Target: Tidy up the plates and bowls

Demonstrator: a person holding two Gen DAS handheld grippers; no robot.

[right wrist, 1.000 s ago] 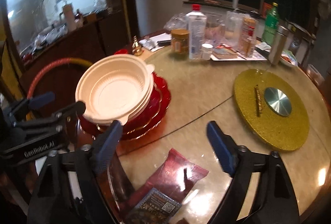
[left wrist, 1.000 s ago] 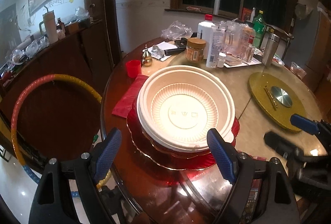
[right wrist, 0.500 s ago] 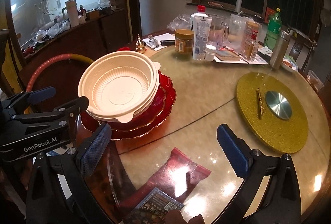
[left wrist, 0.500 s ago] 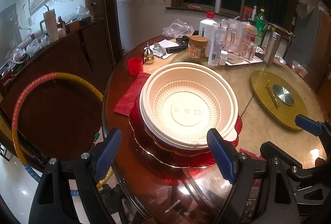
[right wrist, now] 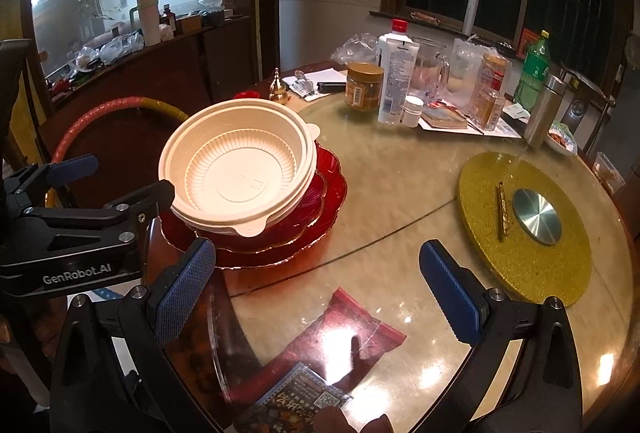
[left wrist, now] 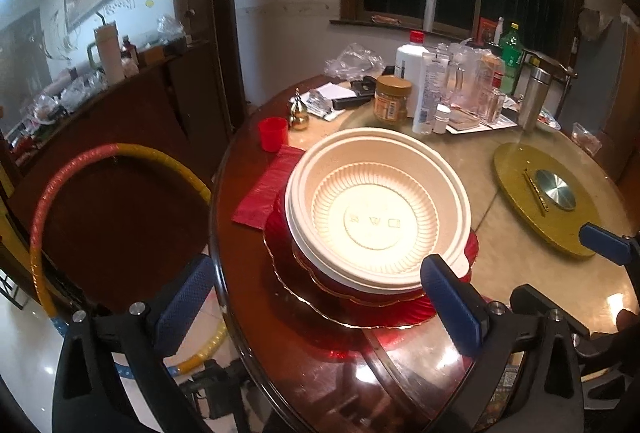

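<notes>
Item 1: stack of cream ribbed disposable plastic bowls (left wrist: 376, 209) (right wrist: 240, 177), nested one inside another, mouths turned upward; round, so no long axis is shown; a small rim tab (right wrist: 252, 229) is directed toward the near table edge in the right wrist view, and a second tab is seen at the far rim. The bowls are seated upright on item 2.

Item 2: stack of red translucent scalloped glass plates (left wrist: 360, 305) (right wrist: 316, 217), laid flat, gold-edged, set on the left part of the round glass-topped wooden table (left wrist: 520, 273) (right wrist: 400, 193), close to its edge.

Item 3: left gripper (left wrist: 316, 297) (right wrist: 108, 177), black frame with blue ribbed pads, jaws spread wide and nothing between them; it is held at the near side of the stack, its right finger pad overlapping the bowl rim in its own view; contact cannot be told.

Item 4: right gripper (right wrist: 316, 293) (left wrist: 568, 265), same build, jaws likewise parted wide and empty, held above bare table glass, to the right of the stack and apart from it.

Item 5: flat red foil packet (right wrist: 344, 337), lying on the glass below the right gripper.

Item 6: gold glitter round disc with metal centre (right wrist: 524, 225) (left wrist: 544, 201), on the table's right part, well apart from the stack.

Item 7: small red plastic cup (left wrist: 273, 133), beyond the stack, beside a folded red napkin (left wrist: 266, 193) lying partly under the plates
</notes>
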